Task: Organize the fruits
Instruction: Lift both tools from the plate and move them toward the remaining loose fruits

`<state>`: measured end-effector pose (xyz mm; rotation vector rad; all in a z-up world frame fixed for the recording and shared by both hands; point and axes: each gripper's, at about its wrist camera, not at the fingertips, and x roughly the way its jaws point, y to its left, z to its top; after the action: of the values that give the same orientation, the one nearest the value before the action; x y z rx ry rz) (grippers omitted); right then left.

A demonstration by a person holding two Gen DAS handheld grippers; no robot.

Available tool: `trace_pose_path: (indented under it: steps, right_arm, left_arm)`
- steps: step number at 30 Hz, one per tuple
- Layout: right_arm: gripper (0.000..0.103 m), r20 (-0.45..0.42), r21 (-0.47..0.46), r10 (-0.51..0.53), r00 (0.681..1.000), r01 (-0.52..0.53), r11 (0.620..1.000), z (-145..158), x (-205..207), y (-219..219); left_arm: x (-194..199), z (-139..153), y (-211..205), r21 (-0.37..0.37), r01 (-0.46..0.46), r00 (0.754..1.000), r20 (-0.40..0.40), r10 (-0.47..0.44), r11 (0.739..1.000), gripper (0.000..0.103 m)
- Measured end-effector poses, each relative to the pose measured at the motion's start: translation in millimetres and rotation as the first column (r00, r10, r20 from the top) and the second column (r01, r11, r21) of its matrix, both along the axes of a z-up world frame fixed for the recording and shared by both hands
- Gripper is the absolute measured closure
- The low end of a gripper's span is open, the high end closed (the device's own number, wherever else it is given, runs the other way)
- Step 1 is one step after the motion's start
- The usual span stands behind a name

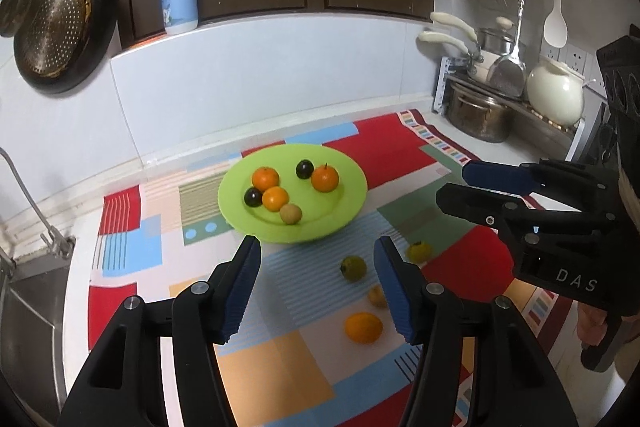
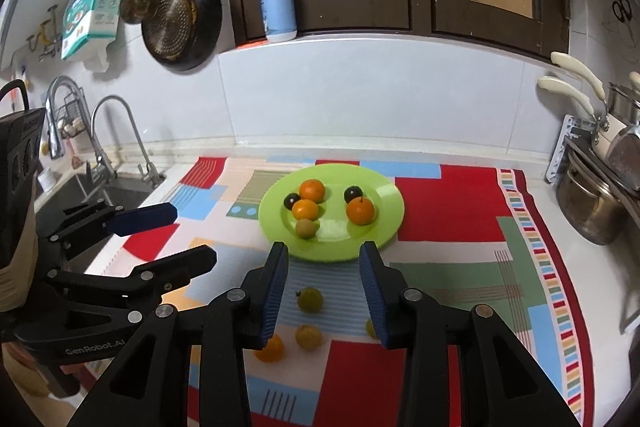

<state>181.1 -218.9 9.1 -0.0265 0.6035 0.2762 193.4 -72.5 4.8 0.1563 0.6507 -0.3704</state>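
Green plate (image 2: 384,227) holds three oranges (image 2: 361,211), two plums (image 2: 353,193), one tan fruit (image 2: 306,228). Left claw (image 1: 316,287), right claw (image 2: 326,291) both spread, empty; four fruits (image 2: 309,299) loose at plate's 6 o'clock.

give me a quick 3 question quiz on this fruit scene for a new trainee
1. True or false: the right gripper is shut on a fruit.
2. How many fruits lie on the green plate?
A. four
B. six
C. eight
3. Fill the gap: the loose orange lies on the patterned mat, ______ the plate.

Key:
1. False. Its jaws stand open and hold nothing, and the left gripper is open too.
2. B. Three oranges, two dark plums and one small tan fruit.
3. Off (outside). It lies near the camera with three smaller yellowish fruits, such as the greenish one.
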Motion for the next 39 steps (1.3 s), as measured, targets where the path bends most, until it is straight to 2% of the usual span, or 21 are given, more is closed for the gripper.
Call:
trace_pose_path:
  steps: [17, 20, 27, 39]
  right_arm:
    - [0.065, -0.062, -0.073, 0.110, 0.992, -0.115, 0.991, -34.1, -14.5, 1.7]
    - [0.065, -0.073, -0.089, 0.135, 0.988, -0.141, 0.986, -42.2, -15.6, 3.8]
    - [0.065, -0.121, -0.115, 0.173, 0.978, -0.187, 0.976, -63.0, -11.1, 6.6]
    - [0.065, -0.175, -0.182, 0.238, 0.955, -0.269, 0.946, -91.7, 2.1, 13.6]
  left_arm:
    - [-24.1, -34.1, -7.5, 0.035, 0.006, 1.000, -0.027, -0.005, 0.999, 0.045]
    - [-24.5, -44.7, -11.2, 0.069, 0.010, 0.999, -0.048, -0.007, 0.998, 0.045]
    - [-22.4, -64.8, -12.8, 0.074, 0.024, 0.996, -0.093, -0.017, 0.997, 0.045]
    - [-15.3, -93.0, -23.6, 0.106, 0.136, 0.986, -0.107, -0.125, 0.985, 0.045]
